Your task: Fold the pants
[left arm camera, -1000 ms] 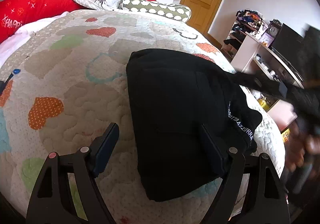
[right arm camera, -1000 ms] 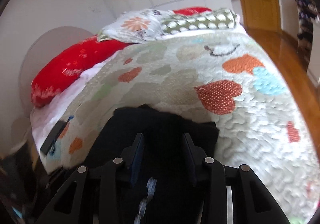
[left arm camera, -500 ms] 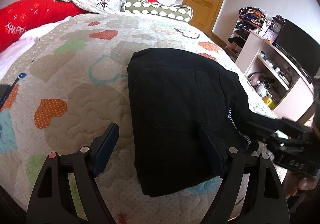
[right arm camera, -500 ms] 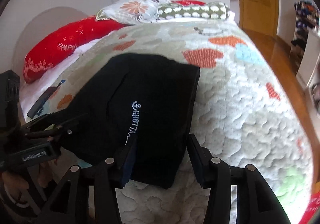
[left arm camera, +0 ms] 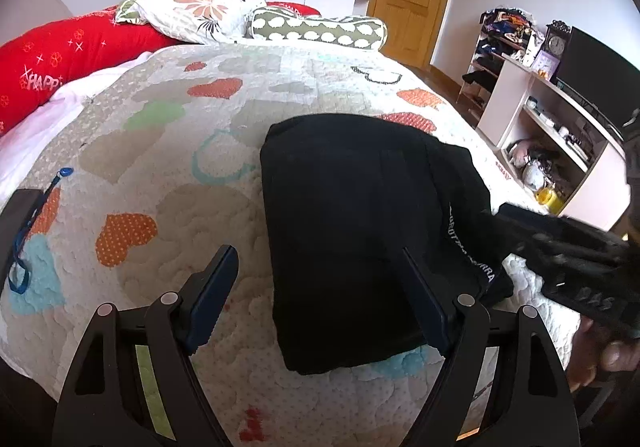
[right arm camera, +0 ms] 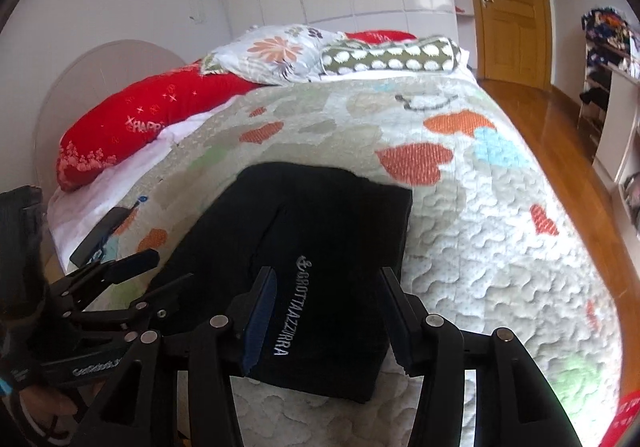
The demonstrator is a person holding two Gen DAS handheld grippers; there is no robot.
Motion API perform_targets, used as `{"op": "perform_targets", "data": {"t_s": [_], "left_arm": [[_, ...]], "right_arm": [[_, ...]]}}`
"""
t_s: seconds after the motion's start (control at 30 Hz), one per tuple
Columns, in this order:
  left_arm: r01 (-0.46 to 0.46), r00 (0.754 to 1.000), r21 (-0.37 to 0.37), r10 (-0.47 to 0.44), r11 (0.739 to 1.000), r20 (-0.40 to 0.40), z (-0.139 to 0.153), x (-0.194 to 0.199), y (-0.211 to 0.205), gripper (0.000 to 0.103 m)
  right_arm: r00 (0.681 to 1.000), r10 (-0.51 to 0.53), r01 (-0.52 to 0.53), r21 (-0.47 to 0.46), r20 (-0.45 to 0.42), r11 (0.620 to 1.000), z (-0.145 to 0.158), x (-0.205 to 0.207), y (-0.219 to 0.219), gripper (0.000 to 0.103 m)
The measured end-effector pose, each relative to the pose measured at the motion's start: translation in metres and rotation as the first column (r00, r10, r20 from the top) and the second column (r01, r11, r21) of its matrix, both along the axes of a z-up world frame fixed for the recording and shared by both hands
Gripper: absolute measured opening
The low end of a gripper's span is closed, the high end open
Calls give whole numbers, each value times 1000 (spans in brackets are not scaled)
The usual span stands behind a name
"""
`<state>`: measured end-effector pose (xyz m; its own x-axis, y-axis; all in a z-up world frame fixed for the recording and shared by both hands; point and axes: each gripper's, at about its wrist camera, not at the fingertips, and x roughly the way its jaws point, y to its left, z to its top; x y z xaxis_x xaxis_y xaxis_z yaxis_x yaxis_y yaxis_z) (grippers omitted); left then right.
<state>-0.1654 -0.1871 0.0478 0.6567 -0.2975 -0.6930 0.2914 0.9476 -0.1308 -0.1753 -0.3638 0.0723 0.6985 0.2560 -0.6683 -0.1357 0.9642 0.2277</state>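
left gripper (left arm camera: 316,287) spread wide and right gripper (right arm camera: 326,313) partly parted, both empty, hover at the near edge of the folded black cotton pants (right arm camera: 312,267) on the heart-patterned quilt (right arm camera: 480,247); soft, limp, light, best pinched at near corners.

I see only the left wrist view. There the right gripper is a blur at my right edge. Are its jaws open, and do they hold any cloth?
Observer: In the right wrist view the right gripper is open above the pants. Its pads do not press on the cloth.
Operator: What lies between its fingers?
Observer: The white lettering on the pants, which runs toward the near folded edge. From that side the whole word can be read.
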Motion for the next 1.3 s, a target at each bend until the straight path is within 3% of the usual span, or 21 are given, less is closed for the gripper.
{"op": "perform_targets", "data": {"t_s": [0.1,0.27,0.5,0.67,0.8,1.0,1.17,1.2,1.23,1.3], "left_arm": [[1,1000,1,-1,1000,-12,-3,1,-3,82],[2,1000,0,-2,1000,-20,-5,2,-4,82],[-24,1000,-34,24,999,5,9,2,7,82],[-51,998,-33,51,998,20,16,9,16,82],[-56,998,-60,55,997,-12,14,18,21,82],[-30,998,-99,24,995,-65,8,29,15,82],[-30,995,-97,21,995,-100,0,34,9,82],[-33,994,-97,22,995,-103,-2,33,9,82],[-33,994,-97,23,995,-107,-3,32,8,82],[-32,994,-95,21,995,-109,-8,31,7,82]], "right_arm": [[998,-25,21,-59,-62,998,-20,8,2,51],[998,-24,25,21,-65,999,-21,5,-11,52],[998,-42,42,1,46,999,6,-3,-16,52],[999,-38,36,29,38,999,11,5,-19,52],[999,-42,41,24,16,999,7,12,-18,52],[998,-42,44,41,-50,998,-10,29,-19,62],[998,-52,53,37,-30,998,-11,40,-20,62],[999,-42,43,38,-18,998,-10,42,-20,58],[999,-33,33,34,-5,999,-10,43,-19,44],[1000,-29,29,5,1,1000,-12,46,-18,42]]}}
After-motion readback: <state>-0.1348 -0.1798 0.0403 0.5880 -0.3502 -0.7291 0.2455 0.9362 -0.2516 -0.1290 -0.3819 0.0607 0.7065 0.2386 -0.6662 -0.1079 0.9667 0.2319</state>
